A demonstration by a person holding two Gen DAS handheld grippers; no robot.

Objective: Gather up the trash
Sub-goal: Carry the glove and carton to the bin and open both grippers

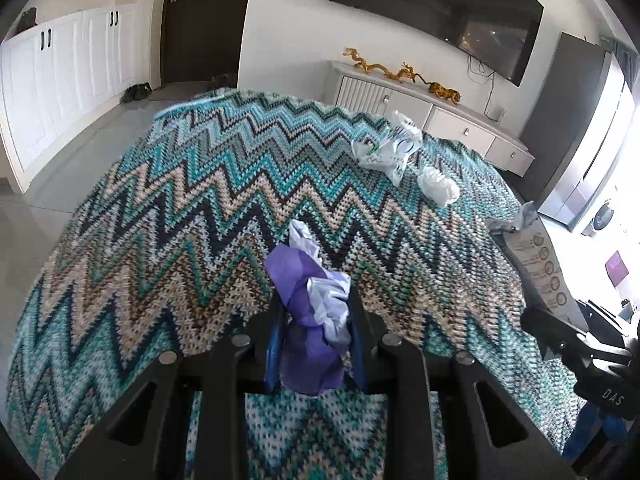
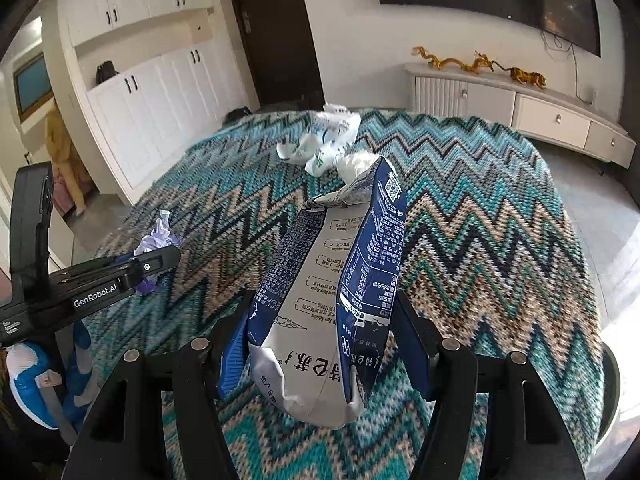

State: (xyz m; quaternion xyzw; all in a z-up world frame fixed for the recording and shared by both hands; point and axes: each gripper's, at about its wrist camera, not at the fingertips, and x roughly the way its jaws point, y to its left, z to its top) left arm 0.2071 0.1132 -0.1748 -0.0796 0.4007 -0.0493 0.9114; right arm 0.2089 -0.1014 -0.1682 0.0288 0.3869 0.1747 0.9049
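While over the zigzag cloth (image 1: 180,200) | left hand-held gripper (image 1: 316,332) pinches purple wrapper (image 1: 308,304) | right hand-held gripper (image 2: 326,344) clamps blue-white carton (image 2: 332,292)

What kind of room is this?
Most likely a home living room: a wall-mounted TV above a low white cabinet, and a table under a zigzag knitted cloth.

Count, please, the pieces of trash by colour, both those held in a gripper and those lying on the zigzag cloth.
Purple and white: 1, the crumpled wrapper in the left gripper.
Blue and white: 1, the flattened carton in the right gripper.
White with green print: 1, the plastic bag on the cloth.
Plain white: 1, the paper wad beside it.
Total: 4.
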